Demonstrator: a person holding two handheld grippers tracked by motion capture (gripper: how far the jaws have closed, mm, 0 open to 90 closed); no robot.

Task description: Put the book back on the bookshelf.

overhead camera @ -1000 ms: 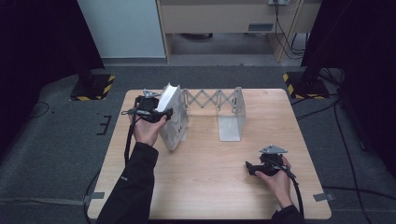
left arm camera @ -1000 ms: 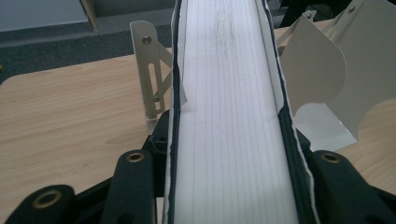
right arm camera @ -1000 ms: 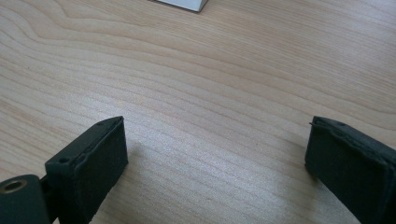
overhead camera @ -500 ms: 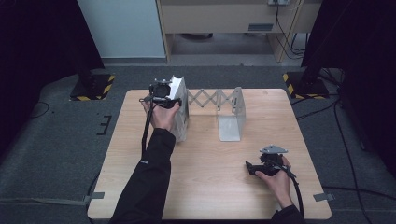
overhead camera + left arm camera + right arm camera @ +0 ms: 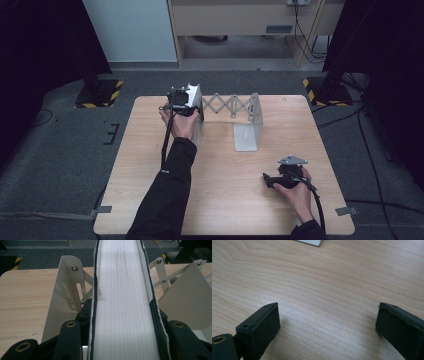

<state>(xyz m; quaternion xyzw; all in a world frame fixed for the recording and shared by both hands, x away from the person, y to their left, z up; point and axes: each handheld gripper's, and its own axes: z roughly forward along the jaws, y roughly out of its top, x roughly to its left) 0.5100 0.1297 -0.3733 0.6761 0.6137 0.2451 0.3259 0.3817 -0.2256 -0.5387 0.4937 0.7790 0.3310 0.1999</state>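
Observation:
A thick book (image 5: 125, 302) with white page edges and a dark cover stands edge-up between the jaws of my left gripper (image 5: 125, 325), which is shut on it. Its jaws have just eased open a trifle, the book still between the pads. In the high view the left gripper (image 5: 181, 97) holds the book (image 5: 194, 94) at the left end of a white expanding book rack (image 5: 230, 105). The rack's upright plates (image 5: 65, 295) flank the book on both sides. My right gripper (image 5: 267, 180) rests near the table's front right, jaws open (image 5: 327, 322) over bare wood.
The wooden table (image 5: 225, 200) has free room in front of the rack. The rack's right end plate (image 5: 255, 117) and its flat foot (image 5: 246, 137) sit mid-table. Grey carpet, black stands with yellow-striped bases (image 5: 100, 95) and a cabinet lie beyond the far edge.
My left hand has carried the book to the right and farther from the person, a little lower, to the rack's left end. The right hand has stayed put.

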